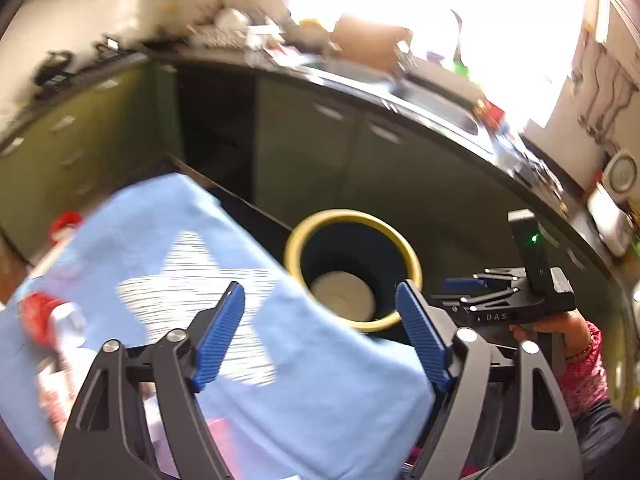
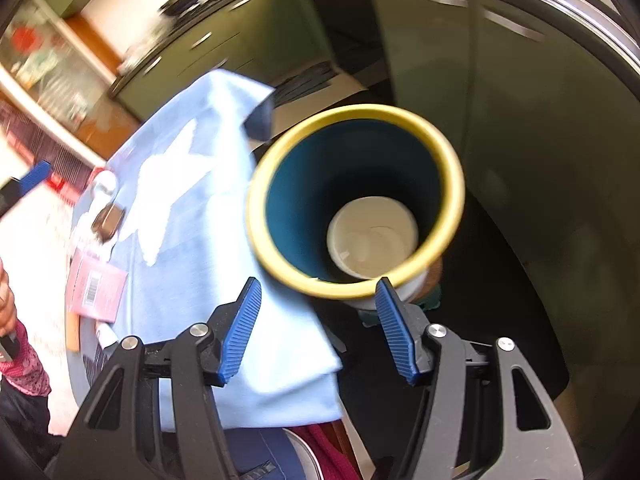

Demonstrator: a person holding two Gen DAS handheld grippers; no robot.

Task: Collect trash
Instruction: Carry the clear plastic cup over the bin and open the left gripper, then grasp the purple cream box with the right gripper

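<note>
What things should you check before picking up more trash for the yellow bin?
1. Left gripper open and holding nothing: ok.
2. Right gripper open and holding nothing: ok.
3. Yellow-rimmed bin upright, mouth open: ok.
4. Room left in bin: ok, only a white cup at the bottom.
5. Trash within view: ok, pink packet lies on the blue cloth's left side.
6. Anything hidden under the cloth: cannot tell.

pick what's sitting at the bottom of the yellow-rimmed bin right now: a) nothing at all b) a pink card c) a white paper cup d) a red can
c: looking down into the bin, a white paper cup lies at the bottom, and both the left gripper and right gripper are open and hold nothing.
</note>
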